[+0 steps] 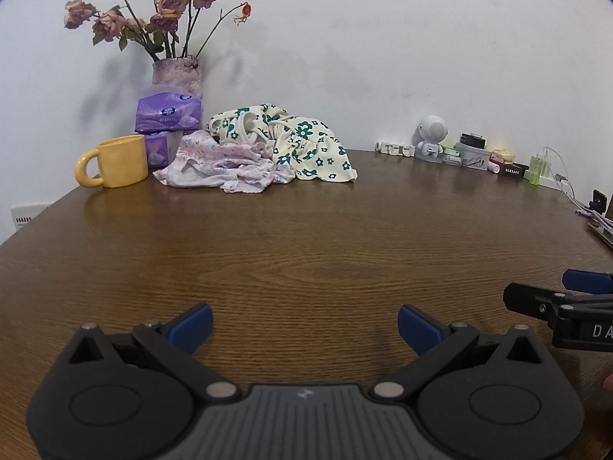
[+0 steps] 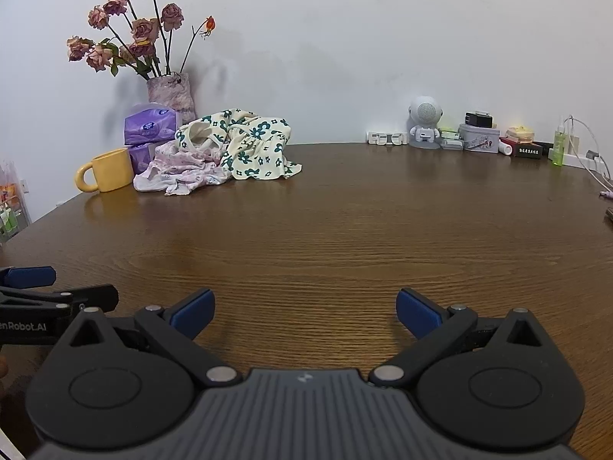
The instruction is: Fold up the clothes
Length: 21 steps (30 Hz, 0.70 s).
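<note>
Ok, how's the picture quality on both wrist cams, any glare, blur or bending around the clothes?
Left wrist view: clothes sharp, evenly lit; the flowers throw soft shadows on the wall; the table edge bows from the fisheye, corners dark. Right wrist view: same bowing, a dull sheen on the wood beside the mug, no blur.

The side of the left tool [image 2: 57,299], seen at the left edge of the right wrist view, bore white lettering that read "enRobot.AI", its start cut off. The right tool [image 1: 567,303], at the right edge of the left wrist view, showed "DA" before the frame ended. Print on the purple tissue packs [image 2: 150,127] and the dark box [image 2: 528,150] was too small to read.
</note>
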Tool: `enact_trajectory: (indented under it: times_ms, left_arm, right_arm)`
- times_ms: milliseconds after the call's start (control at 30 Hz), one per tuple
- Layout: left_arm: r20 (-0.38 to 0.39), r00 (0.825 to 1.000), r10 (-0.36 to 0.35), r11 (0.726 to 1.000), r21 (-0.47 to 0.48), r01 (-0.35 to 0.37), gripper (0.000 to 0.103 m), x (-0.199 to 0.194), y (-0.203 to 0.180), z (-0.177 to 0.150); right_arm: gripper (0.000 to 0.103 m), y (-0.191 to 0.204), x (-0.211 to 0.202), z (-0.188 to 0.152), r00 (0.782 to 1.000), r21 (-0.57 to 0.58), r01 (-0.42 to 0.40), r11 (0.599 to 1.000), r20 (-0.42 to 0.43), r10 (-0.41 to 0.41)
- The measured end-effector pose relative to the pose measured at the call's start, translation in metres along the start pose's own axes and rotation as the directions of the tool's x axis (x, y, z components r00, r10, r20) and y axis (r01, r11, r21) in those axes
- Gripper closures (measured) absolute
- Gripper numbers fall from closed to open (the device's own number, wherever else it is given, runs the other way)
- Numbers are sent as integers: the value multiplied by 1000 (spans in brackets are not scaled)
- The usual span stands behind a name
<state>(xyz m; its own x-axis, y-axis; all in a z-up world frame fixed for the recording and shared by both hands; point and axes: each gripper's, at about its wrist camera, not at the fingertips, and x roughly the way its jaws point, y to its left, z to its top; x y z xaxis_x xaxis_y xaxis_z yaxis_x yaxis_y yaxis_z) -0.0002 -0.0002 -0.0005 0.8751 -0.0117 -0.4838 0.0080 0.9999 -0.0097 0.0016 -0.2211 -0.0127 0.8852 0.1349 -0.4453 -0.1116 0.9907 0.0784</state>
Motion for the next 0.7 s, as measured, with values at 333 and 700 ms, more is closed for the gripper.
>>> enact_trajectory:
  times_ms: [333, 700]
  left_arm:
    - [5, 1000, -7, 1000, 2, 7, 0, 0, -1, -2]
    - [29, 1000, 8, 1000, 19, -8, 0, -5, -4, -5]
  right_arm:
    - [0, 0, -2, -3, 1000, -8, -3, 1000, 7, 3]
    - [0, 2, -1, -4, 1000, -2, 9, 1000, 3, -9]
